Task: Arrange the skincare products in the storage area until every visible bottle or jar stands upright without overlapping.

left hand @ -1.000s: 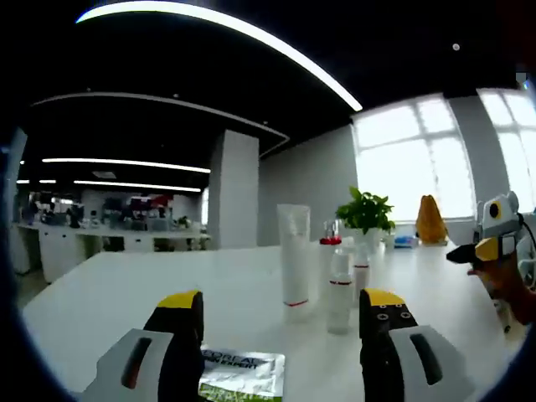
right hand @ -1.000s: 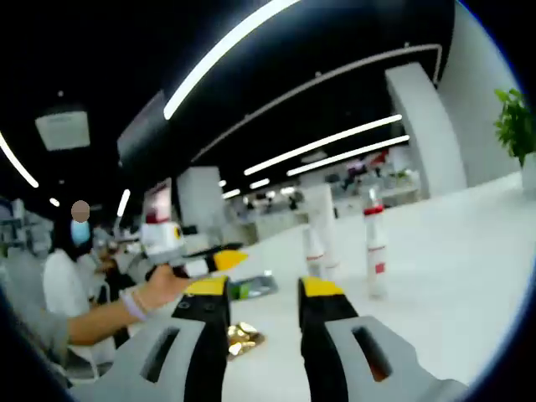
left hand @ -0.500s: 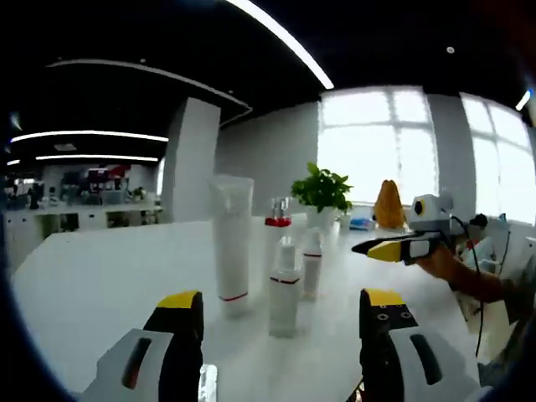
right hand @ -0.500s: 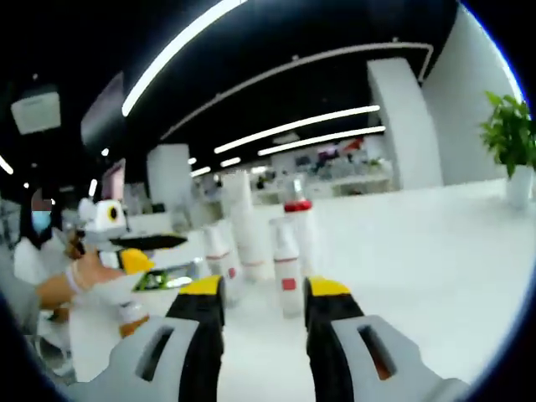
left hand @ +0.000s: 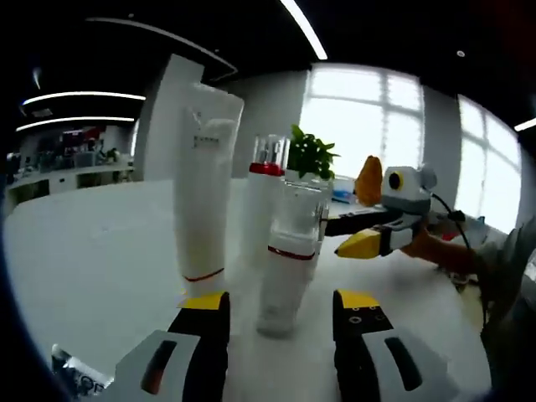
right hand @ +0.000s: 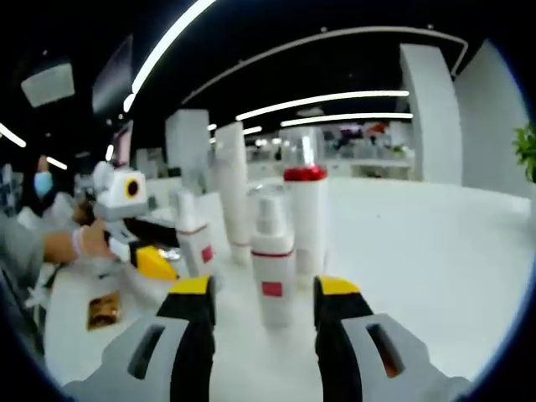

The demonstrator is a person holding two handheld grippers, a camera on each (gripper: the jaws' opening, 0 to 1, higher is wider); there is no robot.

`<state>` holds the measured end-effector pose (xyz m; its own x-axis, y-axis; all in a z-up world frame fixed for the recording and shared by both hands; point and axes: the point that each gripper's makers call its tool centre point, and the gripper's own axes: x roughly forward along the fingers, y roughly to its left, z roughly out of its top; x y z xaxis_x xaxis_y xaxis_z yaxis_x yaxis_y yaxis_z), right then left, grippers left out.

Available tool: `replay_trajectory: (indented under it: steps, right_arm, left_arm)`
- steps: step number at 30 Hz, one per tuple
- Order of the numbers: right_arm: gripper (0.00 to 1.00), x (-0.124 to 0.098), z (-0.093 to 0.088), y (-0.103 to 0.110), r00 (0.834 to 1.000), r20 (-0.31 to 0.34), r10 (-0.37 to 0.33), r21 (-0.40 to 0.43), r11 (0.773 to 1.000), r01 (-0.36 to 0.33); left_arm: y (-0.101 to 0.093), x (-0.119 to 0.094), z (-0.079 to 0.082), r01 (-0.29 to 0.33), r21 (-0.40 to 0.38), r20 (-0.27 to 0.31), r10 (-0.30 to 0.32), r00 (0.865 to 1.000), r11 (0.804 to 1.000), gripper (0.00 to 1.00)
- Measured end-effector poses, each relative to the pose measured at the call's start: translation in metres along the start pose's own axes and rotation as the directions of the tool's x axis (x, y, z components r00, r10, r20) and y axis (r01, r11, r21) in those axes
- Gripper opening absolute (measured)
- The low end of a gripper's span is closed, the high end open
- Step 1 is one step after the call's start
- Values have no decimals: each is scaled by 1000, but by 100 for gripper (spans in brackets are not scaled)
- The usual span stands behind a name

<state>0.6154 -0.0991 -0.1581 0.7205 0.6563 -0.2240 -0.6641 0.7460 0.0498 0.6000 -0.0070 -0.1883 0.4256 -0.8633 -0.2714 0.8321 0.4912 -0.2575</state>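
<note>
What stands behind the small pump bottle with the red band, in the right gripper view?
Behind the small pump bottle stands a taller bottle with a red collar, and a tall white tube further left. The pump bottle covers part of the taller bottle's lower body.

On the white table (right hand: 435, 251) stand four skincare containers: one tall white tube (right hand: 232, 188), one red-collared bottle (right hand: 305, 209), and two small pump bottles, one (right hand: 272, 268) nearer its front edge and one (right hand: 193, 243) beside it. One small brown sachet (right hand: 105, 308) lies flat.
</note>
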Motion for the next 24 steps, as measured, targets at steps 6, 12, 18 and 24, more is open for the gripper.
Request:
replay_trajectory:
  steps: [6,12,18,24]
  right_arm:
    - [46,15,-12,-7,999,-36,11,8,1000,-11]
    - [41,17,-22,-6,997,-74,12,41,999,-9]
    - [24,15,-28,-14,993,-110,-34,78,996,43]
    - [21,14,-29,-18,989,-124,-79,100,991,91]
  left_arm:
    - [7,6,-1,48,-45,-4,-48,999,998,27]
    - [7,3,1,97,-58,-11,-98,995,994,22]
    - [6,-1,1,121,53,-17,-120,993,991,21]
    - [5,-2,-1,104,219,-37,-98,995,970,21]
